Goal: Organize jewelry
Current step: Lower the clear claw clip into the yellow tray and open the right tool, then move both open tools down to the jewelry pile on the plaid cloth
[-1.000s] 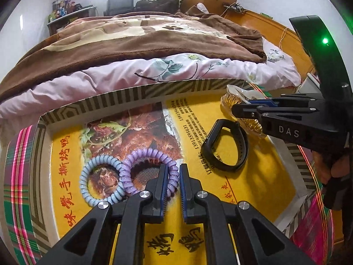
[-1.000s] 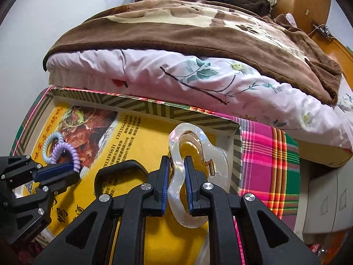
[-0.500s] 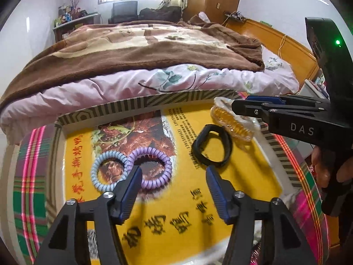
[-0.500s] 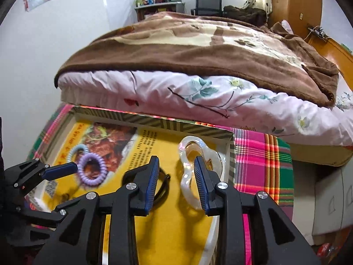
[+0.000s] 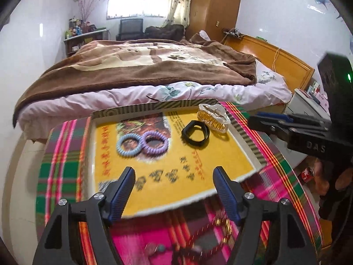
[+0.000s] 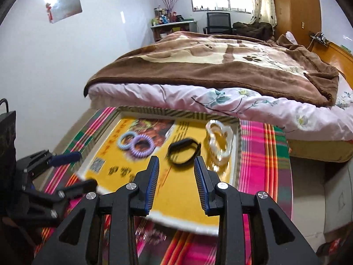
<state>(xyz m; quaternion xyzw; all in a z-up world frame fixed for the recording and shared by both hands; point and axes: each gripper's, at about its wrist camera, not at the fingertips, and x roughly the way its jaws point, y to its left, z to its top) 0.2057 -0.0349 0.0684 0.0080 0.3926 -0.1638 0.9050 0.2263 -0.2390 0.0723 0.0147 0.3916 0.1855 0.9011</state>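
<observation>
Left wrist view: left gripper (image 5: 174, 190), jaws wide apart, empty, above the near edge of the yellow printed cardboard tray (image 5: 220, 161). Right gripper (image 6: 176, 185), jaws likewise apart, empty. Blurred beaded jewelry (image 5: 222, 227) lies on the plaid cloth (image 5: 59, 154) just beneath the left jaws; best approached by lowering squarely and closing on one strand. Tray contents: one blue spiral hair tie (image 5: 126, 144) touching one purple spiral hair tie (image 5: 154, 143); one black wristband (image 5: 195, 133); one clear pearly hair claw (image 5: 213, 117).
</observation>
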